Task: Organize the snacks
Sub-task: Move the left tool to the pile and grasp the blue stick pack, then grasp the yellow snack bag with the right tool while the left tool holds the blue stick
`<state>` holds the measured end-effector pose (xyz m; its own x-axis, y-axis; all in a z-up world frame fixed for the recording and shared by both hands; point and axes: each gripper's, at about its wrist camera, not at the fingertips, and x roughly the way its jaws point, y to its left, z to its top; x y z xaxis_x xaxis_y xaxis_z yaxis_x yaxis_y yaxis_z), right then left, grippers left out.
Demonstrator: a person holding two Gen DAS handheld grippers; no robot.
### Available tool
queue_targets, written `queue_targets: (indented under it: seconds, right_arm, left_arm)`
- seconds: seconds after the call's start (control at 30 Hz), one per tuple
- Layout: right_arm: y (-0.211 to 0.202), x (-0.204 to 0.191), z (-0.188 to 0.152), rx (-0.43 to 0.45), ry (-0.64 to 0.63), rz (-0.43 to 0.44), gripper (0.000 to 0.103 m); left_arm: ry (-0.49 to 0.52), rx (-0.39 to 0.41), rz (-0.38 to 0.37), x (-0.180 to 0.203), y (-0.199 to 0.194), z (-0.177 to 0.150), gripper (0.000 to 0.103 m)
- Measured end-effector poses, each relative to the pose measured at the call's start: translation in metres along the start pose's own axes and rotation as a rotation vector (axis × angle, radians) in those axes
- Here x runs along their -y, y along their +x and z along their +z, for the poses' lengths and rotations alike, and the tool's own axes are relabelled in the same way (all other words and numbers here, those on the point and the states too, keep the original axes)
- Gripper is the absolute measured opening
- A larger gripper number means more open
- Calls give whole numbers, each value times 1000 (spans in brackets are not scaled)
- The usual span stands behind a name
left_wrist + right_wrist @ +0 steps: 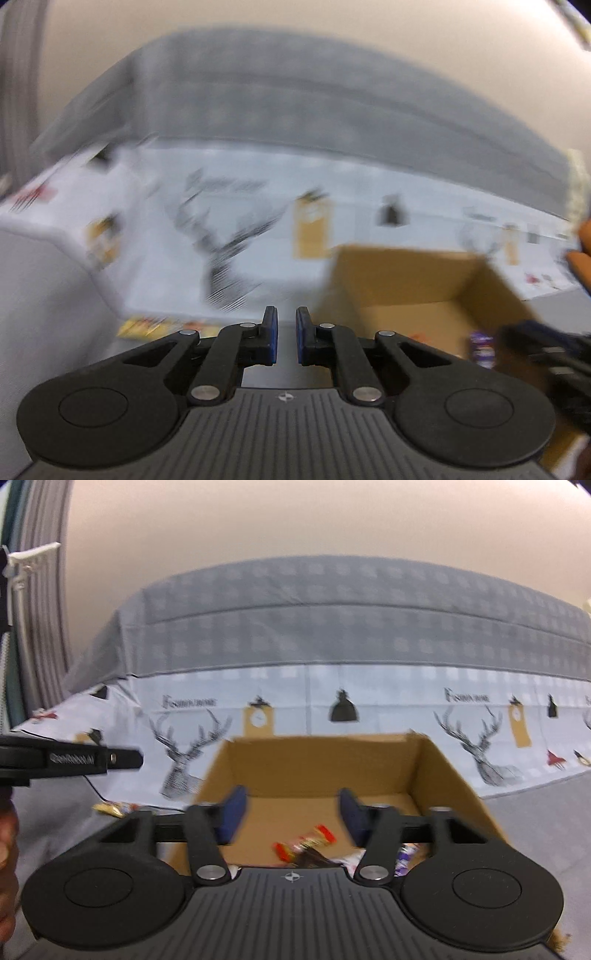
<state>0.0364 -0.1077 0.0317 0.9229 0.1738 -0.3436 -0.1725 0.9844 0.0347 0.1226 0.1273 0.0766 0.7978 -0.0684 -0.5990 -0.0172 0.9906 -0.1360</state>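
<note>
An open cardboard box (317, 760) stands on a deer-print cloth. My right gripper (291, 812) hangs over it, open, with nothing between its fingers. Under it in the box lie a red-wrapped snack (306, 843) and a purple-and-white one (406, 856). A yellow-wrapped snack (110, 808) lies on the cloth left of the box. In the blurred left wrist view my left gripper (287, 332) is shut and empty, left of the box (406, 280), with the yellow snack (147, 326) to its lower left. A purple snack (482, 349) shows in the box.
The deer-print cloth (184, 746) runs back to a raised surface under grey checked fabric (332, 627) and a beige wall. The left gripper's black housing (74, 762) juts in from the left edge, above a hand (5, 849). Curtains hang at far left.
</note>
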Motion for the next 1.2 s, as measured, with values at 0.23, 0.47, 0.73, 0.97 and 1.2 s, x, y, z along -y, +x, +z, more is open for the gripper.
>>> queue_targets:
  seconds: [0.23, 0.47, 0.73, 0.97, 1.2]
  right_arm:
    - [9, -27, 3, -16, 6, 111, 27]
    - [20, -48, 3, -50, 13, 200, 32]
    - [32, -60, -1, -81, 1, 234, 40]
    - [33, -71, -1, -71, -39, 255, 42]
    - [31, -86, 6, -36, -104, 308, 42]
  left_arm:
    - [-266, -233, 108, -101, 58, -58, 12]
    - [-180, -239, 173, -107, 78, -75, 28]
    - [9, -224, 243, -81, 96, -91, 19]
    - [-178, -208, 273, -104, 73, -84, 16]
    - [-435, -307, 299, -134, 70, -92, 16]
